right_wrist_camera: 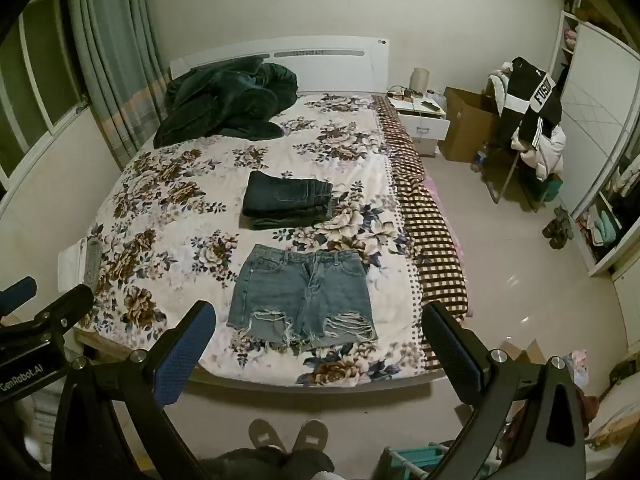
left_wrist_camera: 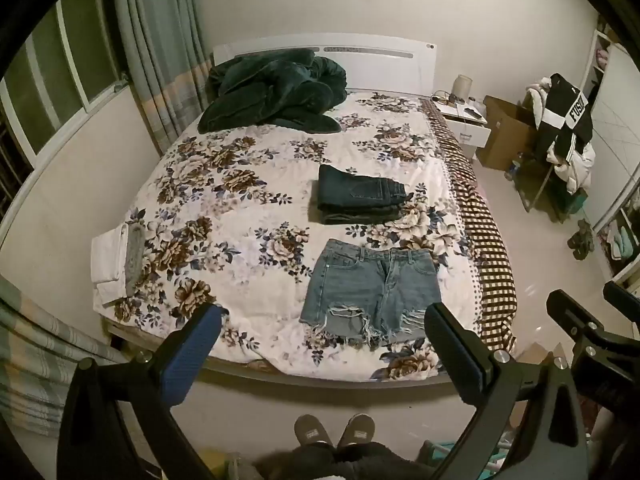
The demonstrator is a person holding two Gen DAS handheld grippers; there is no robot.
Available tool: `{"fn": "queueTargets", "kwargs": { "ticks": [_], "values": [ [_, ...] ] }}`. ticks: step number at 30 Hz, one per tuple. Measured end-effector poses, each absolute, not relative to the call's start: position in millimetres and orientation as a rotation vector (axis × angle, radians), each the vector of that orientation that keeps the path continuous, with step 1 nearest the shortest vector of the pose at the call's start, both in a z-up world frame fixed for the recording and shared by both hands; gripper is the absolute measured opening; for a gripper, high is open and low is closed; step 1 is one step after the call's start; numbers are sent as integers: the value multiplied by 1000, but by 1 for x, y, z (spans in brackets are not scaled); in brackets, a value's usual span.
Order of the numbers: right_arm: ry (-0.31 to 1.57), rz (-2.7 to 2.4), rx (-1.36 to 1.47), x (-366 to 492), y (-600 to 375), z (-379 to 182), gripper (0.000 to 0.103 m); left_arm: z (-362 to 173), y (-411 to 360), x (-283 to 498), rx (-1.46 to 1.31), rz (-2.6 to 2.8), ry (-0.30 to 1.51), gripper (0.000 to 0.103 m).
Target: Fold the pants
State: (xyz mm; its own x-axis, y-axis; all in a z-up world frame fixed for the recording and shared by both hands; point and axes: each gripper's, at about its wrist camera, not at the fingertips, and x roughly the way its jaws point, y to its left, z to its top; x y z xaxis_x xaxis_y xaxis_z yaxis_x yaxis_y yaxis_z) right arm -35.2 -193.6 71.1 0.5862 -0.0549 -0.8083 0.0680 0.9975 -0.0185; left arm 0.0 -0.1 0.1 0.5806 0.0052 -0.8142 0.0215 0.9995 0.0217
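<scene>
A pair of light blue ripped denim shorts (left_wrist_camera: pixel 370 286) lies flat and unfolded near the foot of the floral bedspread (left_wrist_camera: pixel 224 216), waistband toward the headboard; it also shows in the right wrist view (right_wrist_camera: pixel 302 292). A folded pair of dark jeans (left_wrist_camera: pixel 358 194) sits behind the shorts, also seen in the right wrist view (right_wrist_camera: pixel 288 200). My left gripper (left_wrist_camera: pixel 324 320) is open and empty, held above the bed's foot edge. My right gripper (right_wrist_camera: pixel 316 320) is open and empty beside it, and shows at the right of the left wrist view (left_wrist_camera: pixel 588 320).
A dark green blanket (left_wrist_camera: pixel 272 92) is heaped by the headboard. Folded white and grey cloth (left_wrist_camera: pixel 116 260) lies at the bed's left edge. A nightstand (left_wrist_camera: pixel 466 120), cardboard box and clothes-covered chair (left_wrist_camera: pixel 564 136) stand right of the bed. My slippered feet (left_wrist_camera: pixel 334 432) are on the floor.
</scene>
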Motion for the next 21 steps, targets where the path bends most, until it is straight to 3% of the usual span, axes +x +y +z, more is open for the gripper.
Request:
{"fn": "queueTargets", "kwargs": {
  "ticks": [21],
  "values": [
    [946, -74, 11, -35, -194, 71, 103, 0, 0, 0, 16, -18, 946, 103]
  ]
}}
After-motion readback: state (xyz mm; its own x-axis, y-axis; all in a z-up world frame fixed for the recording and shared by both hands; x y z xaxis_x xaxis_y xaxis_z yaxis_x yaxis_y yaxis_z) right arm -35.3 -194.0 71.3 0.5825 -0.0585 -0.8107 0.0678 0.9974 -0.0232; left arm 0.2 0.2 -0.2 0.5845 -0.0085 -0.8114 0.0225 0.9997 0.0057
